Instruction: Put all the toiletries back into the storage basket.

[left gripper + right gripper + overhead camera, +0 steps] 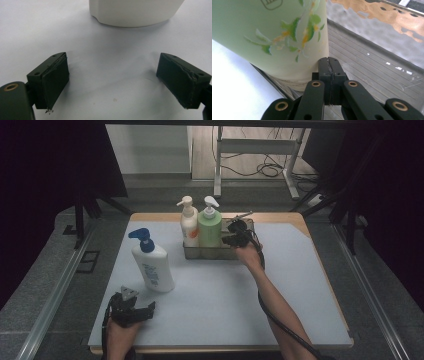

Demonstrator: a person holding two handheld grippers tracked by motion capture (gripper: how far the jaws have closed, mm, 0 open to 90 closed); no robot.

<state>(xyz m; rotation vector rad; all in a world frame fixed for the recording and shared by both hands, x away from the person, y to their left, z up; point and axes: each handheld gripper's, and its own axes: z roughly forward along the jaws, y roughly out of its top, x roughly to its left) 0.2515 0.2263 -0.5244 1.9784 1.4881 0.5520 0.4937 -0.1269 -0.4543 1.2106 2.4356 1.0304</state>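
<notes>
Gripper [113, 82] gapes wide over the table [30, 30], near a white, probably bottle, base [135, 12].

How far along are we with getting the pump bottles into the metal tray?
Done: the white-orange pump bottle and the green pump bottle stand in the metal tray. In hand: nothing; the right gripper is shut and empty beside the green bottle, inside the tray. Left: the blue-capped white bottle stands on the mat, with the open left gripper just short of it.

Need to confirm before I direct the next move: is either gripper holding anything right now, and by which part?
Nothing is held. The right gripper is shut on nothing beside the green bottle in the metal tray; the left gripper is open over bare table.
</notes>
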